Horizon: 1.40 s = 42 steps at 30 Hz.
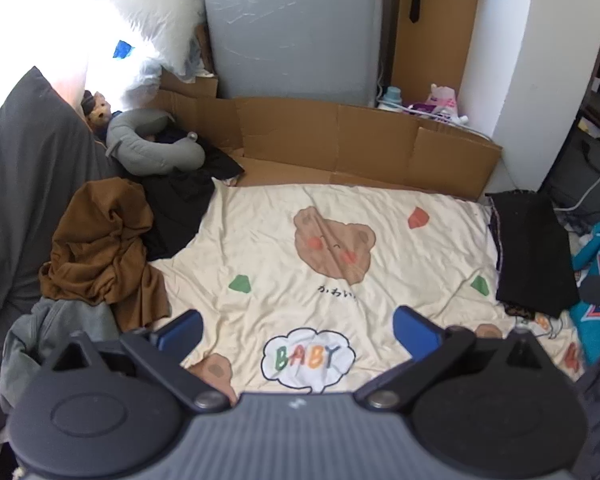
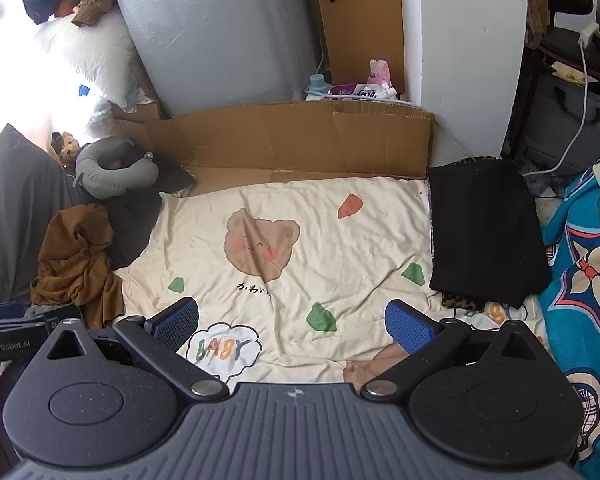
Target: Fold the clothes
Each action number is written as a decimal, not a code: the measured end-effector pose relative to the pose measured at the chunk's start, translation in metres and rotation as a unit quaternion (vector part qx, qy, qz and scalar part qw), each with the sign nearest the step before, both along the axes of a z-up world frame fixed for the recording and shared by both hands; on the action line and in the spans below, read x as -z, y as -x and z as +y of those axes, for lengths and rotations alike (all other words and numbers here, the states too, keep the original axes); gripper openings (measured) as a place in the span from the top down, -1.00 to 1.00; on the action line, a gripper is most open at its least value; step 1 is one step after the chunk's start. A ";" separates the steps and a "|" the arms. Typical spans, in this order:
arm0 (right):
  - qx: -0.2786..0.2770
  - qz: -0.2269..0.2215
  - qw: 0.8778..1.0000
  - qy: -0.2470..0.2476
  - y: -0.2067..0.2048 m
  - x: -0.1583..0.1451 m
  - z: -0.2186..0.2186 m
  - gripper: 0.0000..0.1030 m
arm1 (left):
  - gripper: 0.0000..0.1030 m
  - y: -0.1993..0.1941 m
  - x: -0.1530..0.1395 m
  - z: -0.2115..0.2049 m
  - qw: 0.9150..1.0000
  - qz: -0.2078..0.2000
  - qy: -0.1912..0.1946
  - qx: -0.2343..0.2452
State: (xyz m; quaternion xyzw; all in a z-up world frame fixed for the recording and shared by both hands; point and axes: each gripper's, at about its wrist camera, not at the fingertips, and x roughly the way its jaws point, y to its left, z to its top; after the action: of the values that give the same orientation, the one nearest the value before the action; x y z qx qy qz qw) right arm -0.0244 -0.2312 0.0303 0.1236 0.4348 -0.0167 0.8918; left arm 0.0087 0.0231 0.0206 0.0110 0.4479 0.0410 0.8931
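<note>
Both grippers hang above the near edge of the cream bear-print blanket [image 1: 340, 248], nothing between the fingers.

1. Left gripper [image 1: 298, 330]: jaws spread wide apart, blue pads [image 1: 182, 330] clear of the cloth. No contact w/ any garment.
2. Right gripper [image 2: 292, 322]: jaws likewise wide apart, empty. Part of the left unit shows at the lower-left edge of the right wrist view, so the two sit side by side.
3. Work surface: blanket is spread flat, centre of both frames, bare in the middle. Likely kept clear as the folding area.
4. Unfolded stock: crumpled brown garment [image 1: 100, 248] lies mid-left, heaped at the blanket's left edge. A black garment [image 1: 180, 208] lies just behind it, a grey garment [image 1: 52, 336] just in front, lower left. All three are loose piles, probably the to-do stack.
5. Finished stock: a folded black garment [image 2: 484, 232] lies flat at mid-right in the right wrist view, on top of a leopard-print piece [image 2: 460, 302] that pokes out beneath its near edge. Looks like the done stack, kept opposite the loose pile.
6. Background: grey neck pillow [image 1: 152, 144] upper left, cardboard sheet [image 1: 360, 148] along the blanket's far edge.

Judgement: between items. The brown garment seems the next pick, being nearest the left gripper. It needs dragging onto the bare centre and flattening before any fold. Risk: snagging the black garment along w/ it, as the two overlap.
</note>
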 end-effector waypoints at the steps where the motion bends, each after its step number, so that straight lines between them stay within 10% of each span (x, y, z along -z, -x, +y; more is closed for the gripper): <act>1: -0.001 0.001 1.000 -0.002 0.000 0.000 0.000 -0.99 | -0.99 0.000 0.000 -0.001 1.000 -0.001 -0.003 0.001; 42: 0.002 0.003 1.000 -0.024 0.002 0.004 -0.009 -0.99 | -0.99 -0.009 0.000 -0.015 1.000 0.009 -0.018 0.012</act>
State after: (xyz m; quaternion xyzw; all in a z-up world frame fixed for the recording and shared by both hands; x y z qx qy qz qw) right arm -0.0263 -0.2401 0.0258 0.1461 0.4371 -0.0081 0.8874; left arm 0.0181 0.0082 0.0201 0.0323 0.4548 0.0384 0.8892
